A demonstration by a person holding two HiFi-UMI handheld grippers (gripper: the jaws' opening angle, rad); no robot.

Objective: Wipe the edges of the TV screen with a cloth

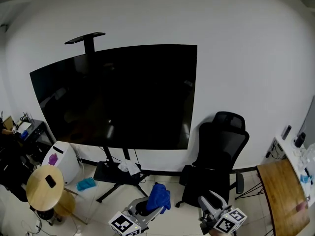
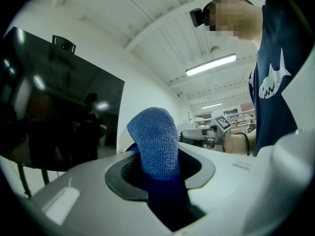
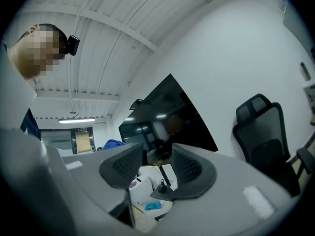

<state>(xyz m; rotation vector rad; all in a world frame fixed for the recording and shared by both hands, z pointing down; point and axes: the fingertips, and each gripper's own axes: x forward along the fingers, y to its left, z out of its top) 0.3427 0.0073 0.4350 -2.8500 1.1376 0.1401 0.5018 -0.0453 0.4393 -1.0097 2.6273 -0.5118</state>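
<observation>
Found left gripper [image 1: 149, 207] jaws clamped on blue cloth [image 1: 159, 196]. Found right gripper [image 1: 208, 205] jaws apart, empty. Held low, below TV screen [image 1: 118, 97].

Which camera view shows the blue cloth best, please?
The left gripper view: the blue cloth fills the centre, close up, pinched between the jaws. The head view shows it small and low; the right gripper view catches only a blue sliver.
</observation>
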